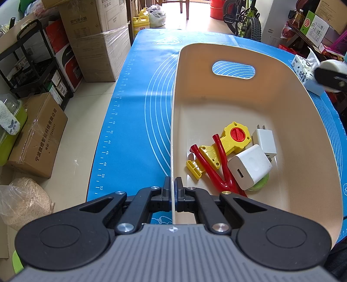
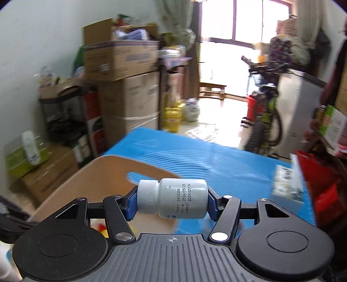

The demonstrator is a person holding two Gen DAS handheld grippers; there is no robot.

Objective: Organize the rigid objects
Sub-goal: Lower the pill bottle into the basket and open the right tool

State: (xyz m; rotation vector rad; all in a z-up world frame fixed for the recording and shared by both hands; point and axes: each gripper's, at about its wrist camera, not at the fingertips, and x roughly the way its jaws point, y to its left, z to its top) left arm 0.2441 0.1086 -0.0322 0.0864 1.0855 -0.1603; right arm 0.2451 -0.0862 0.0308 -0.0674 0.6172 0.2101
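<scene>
A beige bin (image 1: 288, 134) with a handle slot stands on the blue mat (image 1: 134, 121). My left gripper (image 1: 173, 191) is shut on the bin's thin left wall near its front corner. Inside lie a yellow and red toy tool (image 1: 233, 140), a red Y-shaped piece (image 1: 208, 164), a large white charger (image 1: 249, 166), a smaller white plug (image 1: 264, 142) and a green disc (image 1: 261, 183). My right gripper (image 2: 172, 201) is shut on a white pill bottle (image 2: 173, 198), held sideways by its cap and base above the bin (image 2: 91, 180). That right gripper (image 1: 330, 76) shows at the left wrist view's right edge.
A tissue box (image 1: 303, 69) sits on the mat beside the bin's right side, also visible as the tissue box (image 2: 286, 184). Cardboard boxes (image 1: 95, 39) and a black rack (image 1: 32, 65) line the floor on the left. A bicycle (image 1: 245, 19) stands beyond the table's far end.
</scene>
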